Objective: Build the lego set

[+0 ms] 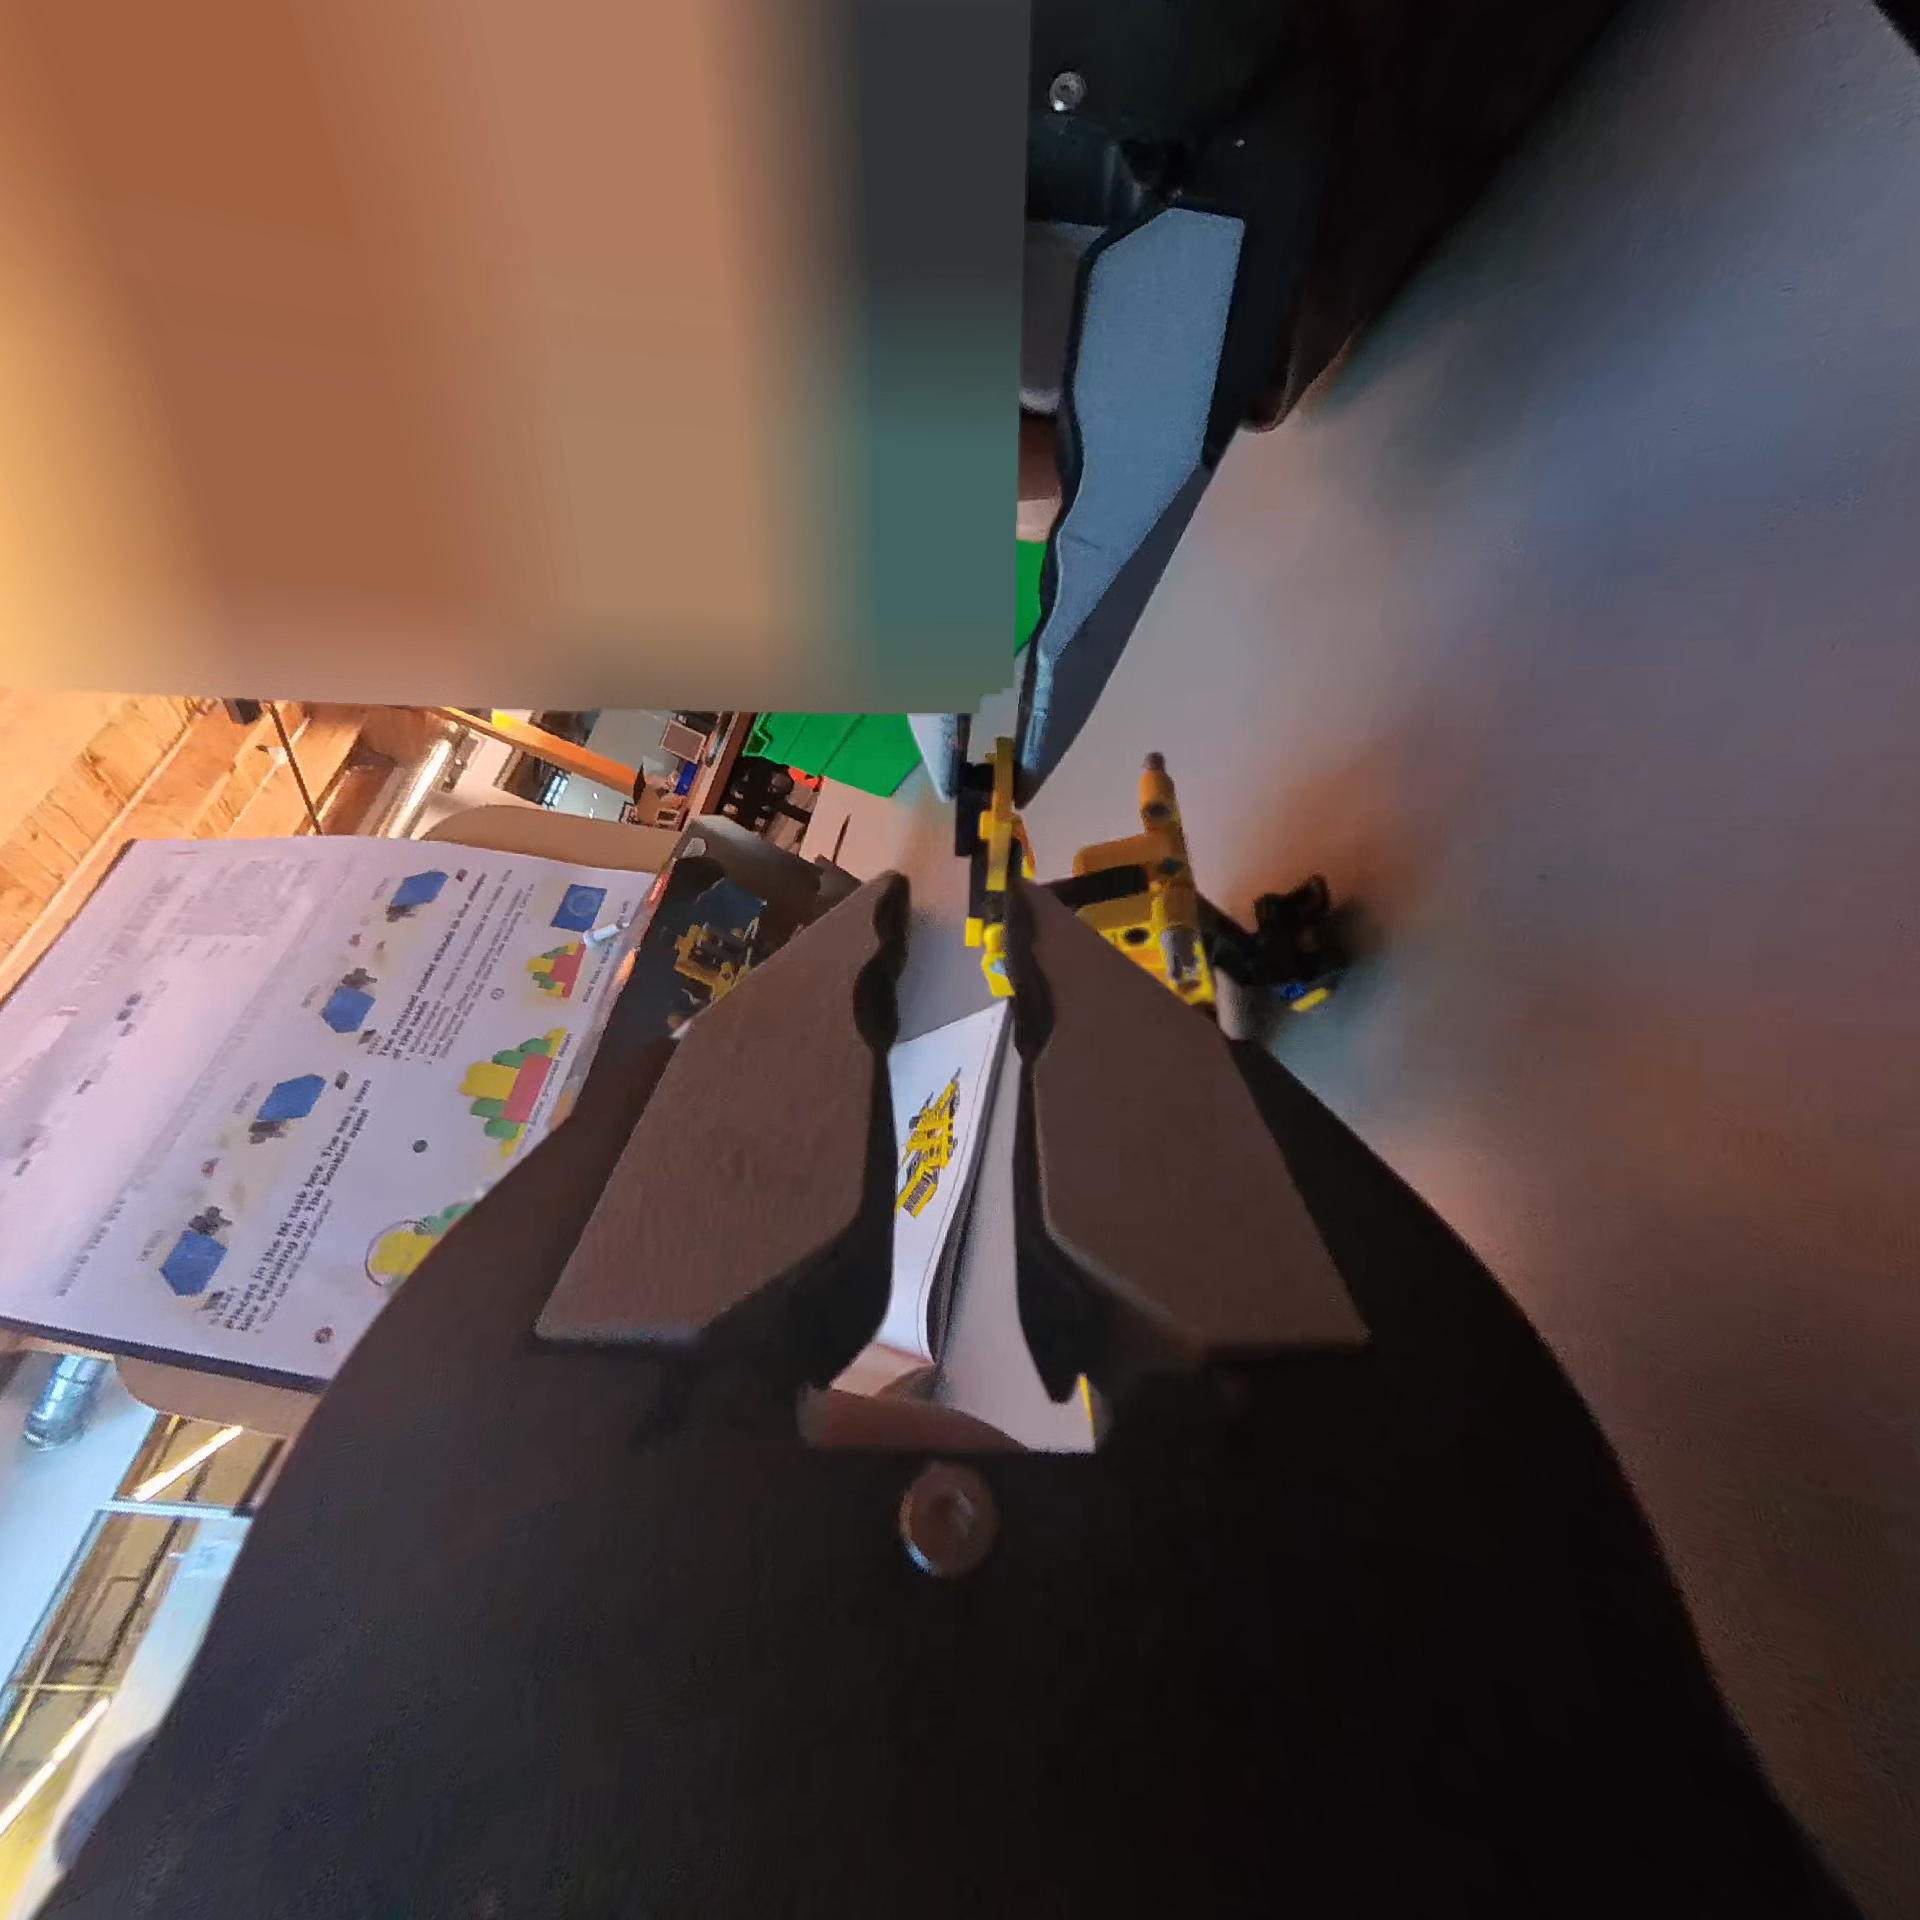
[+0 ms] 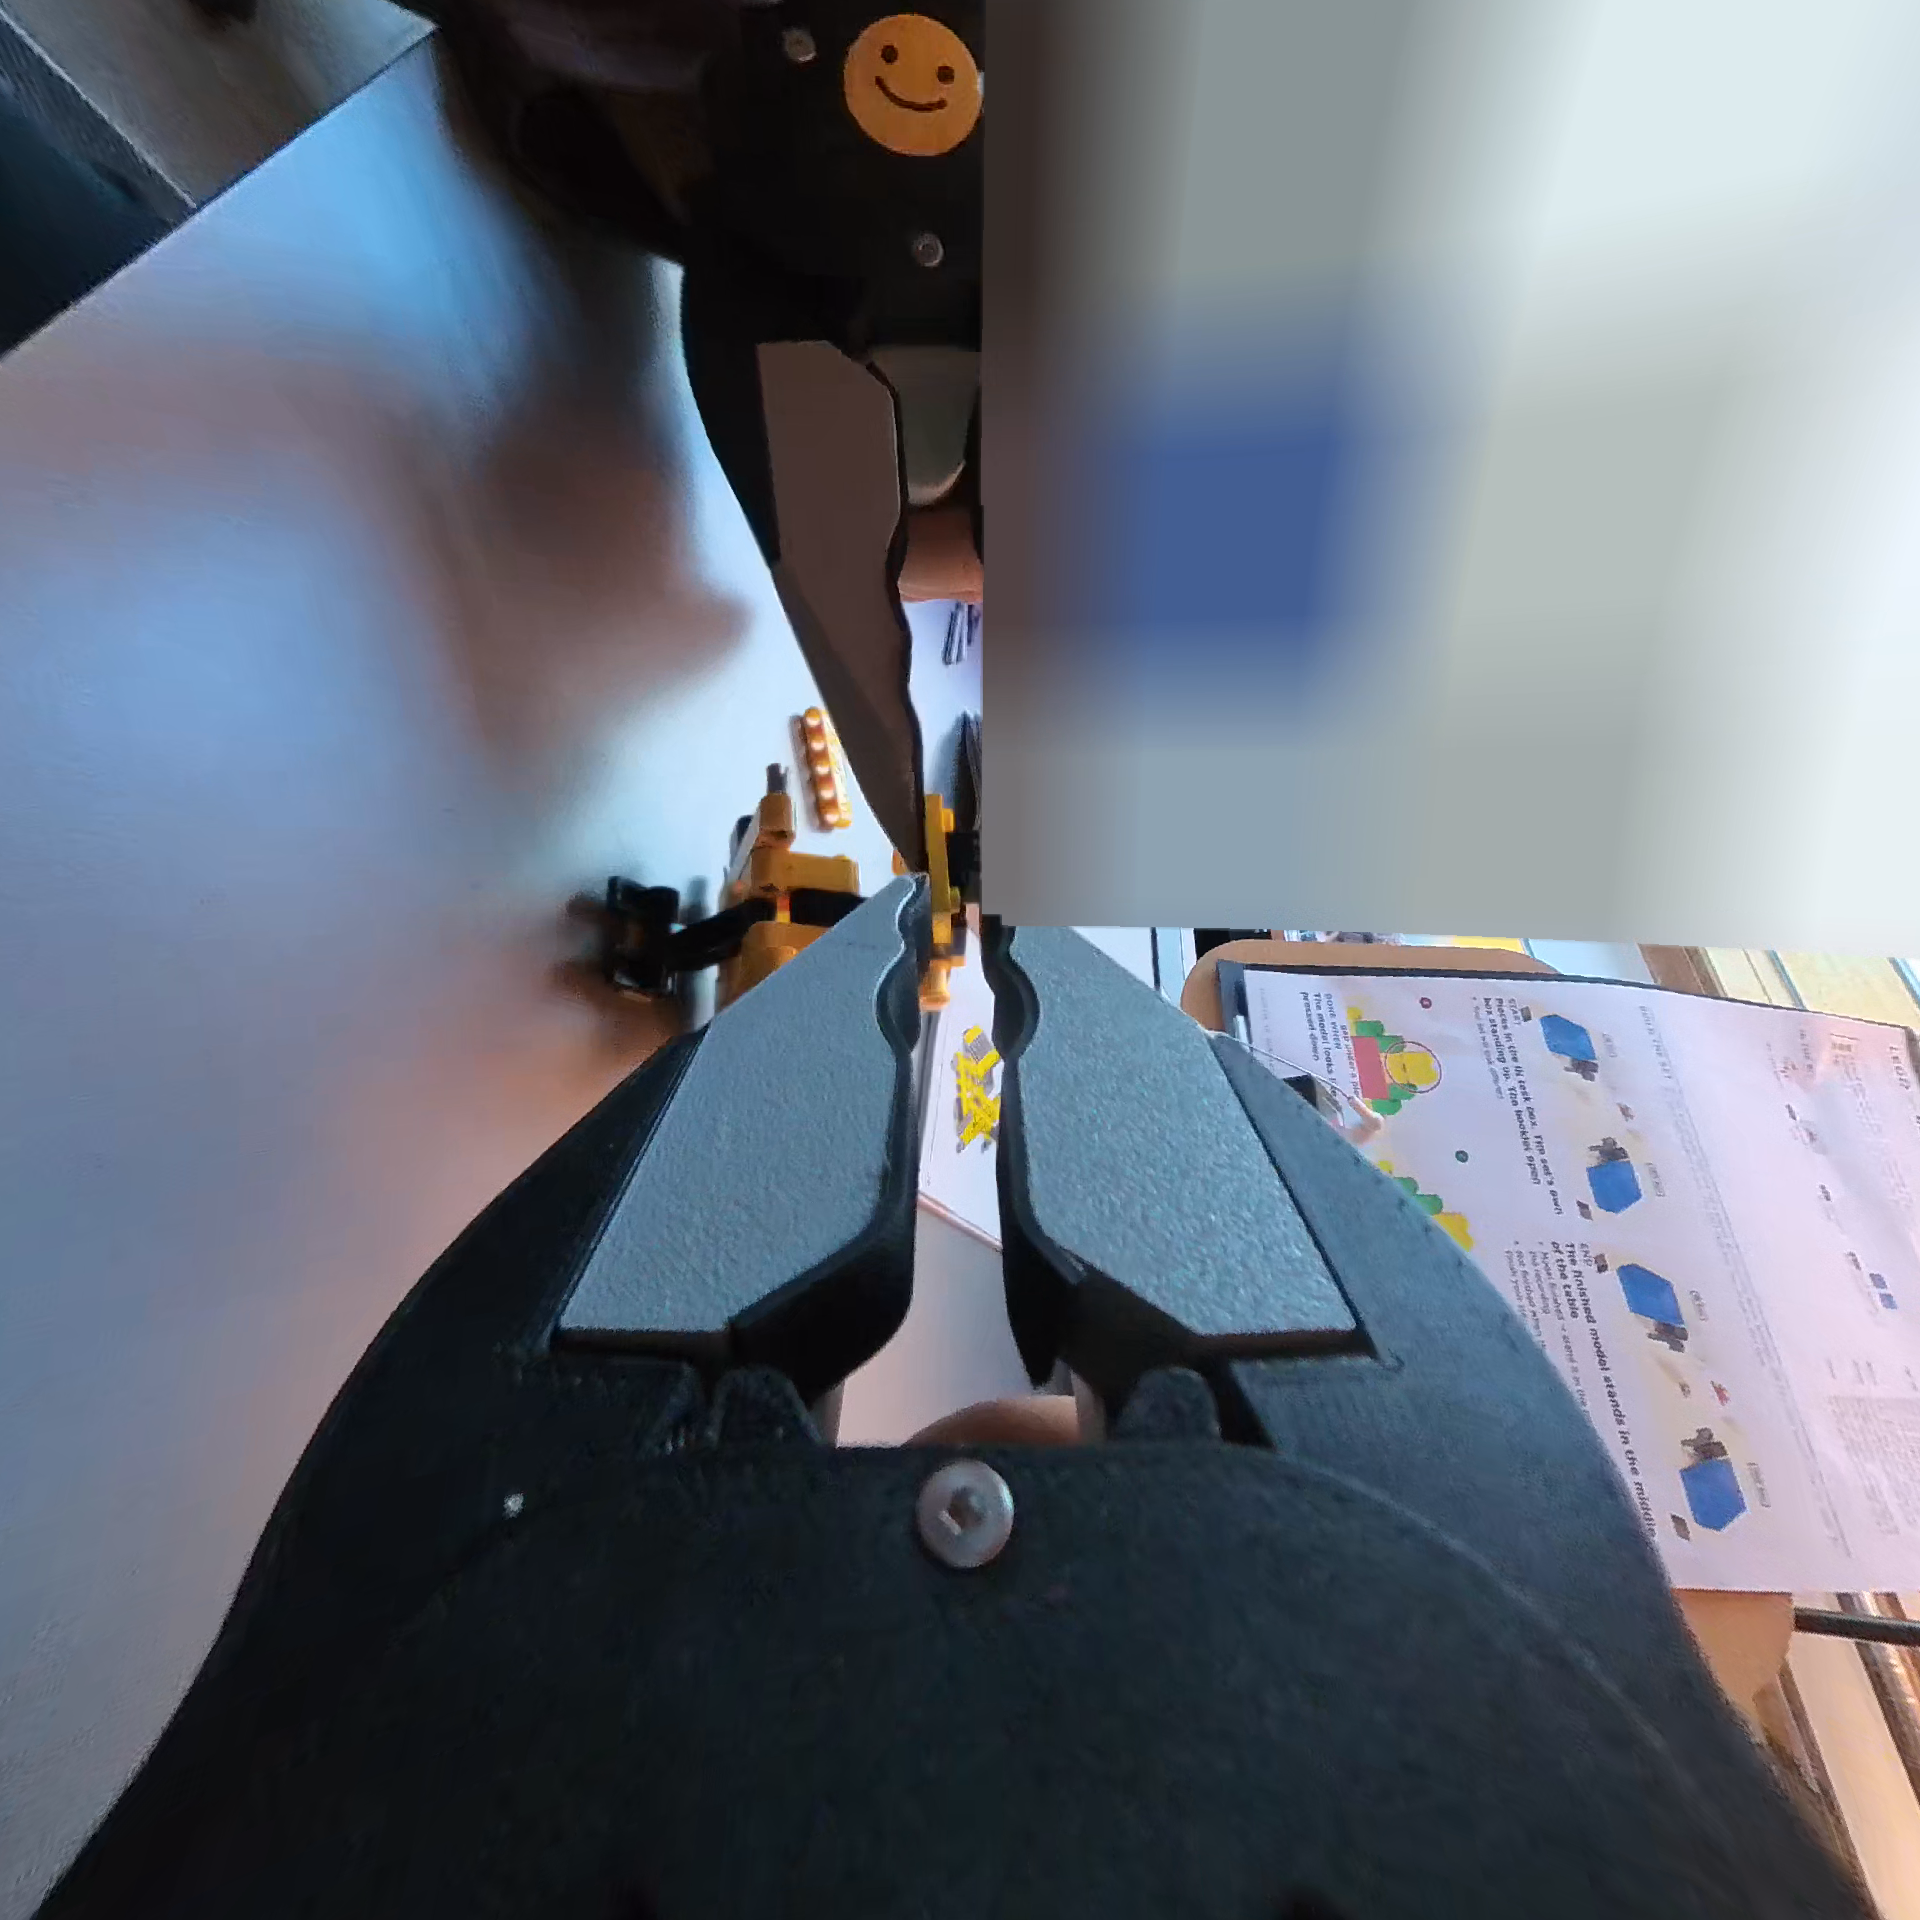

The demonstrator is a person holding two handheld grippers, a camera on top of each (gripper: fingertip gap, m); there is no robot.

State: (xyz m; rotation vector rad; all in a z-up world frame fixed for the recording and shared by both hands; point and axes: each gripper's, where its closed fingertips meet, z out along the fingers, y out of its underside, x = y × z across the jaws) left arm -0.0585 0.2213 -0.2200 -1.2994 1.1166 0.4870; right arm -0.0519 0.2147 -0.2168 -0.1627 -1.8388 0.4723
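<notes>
A small yellow and black Lego piece (image 1: 995, 852) is held in the air between the two grippers, which point at each other. My right gripper (image 2: 954, 909) is shut on this piece (image 2: 940, 894). My left gripper (image 1: 961, 888) is slightly open; the piece lies against its right finger, with a gap to the left finger. One finger of the right gripper (image 1: 1132, 468) comes in from above in the left wrist view. One finger of the left gripper (image 2: 831, 540) shows in the right wrist view; its other finger is hidden. A partly built yellow model (image 1: 1143, 914) (image 2: 790, 894) lies on the table.
On the grey table (image 1: 1558, 675) (image 2: 260, 727) lie a black Lego part (image 1: 1288, 925) (image 2: 634, 935), a yellow holed beam (image 2: 826, 769) and an open instruction booklet (image 1: 935, 1143) (image 2: 971, 1091). The set's box (image 1: 717, 935) and a large printed sheet (image 1: 312, 1070) (image 2: 1662, 1247) stand behind. Less than 4 cm separates the two grippers' tips.
</notes>
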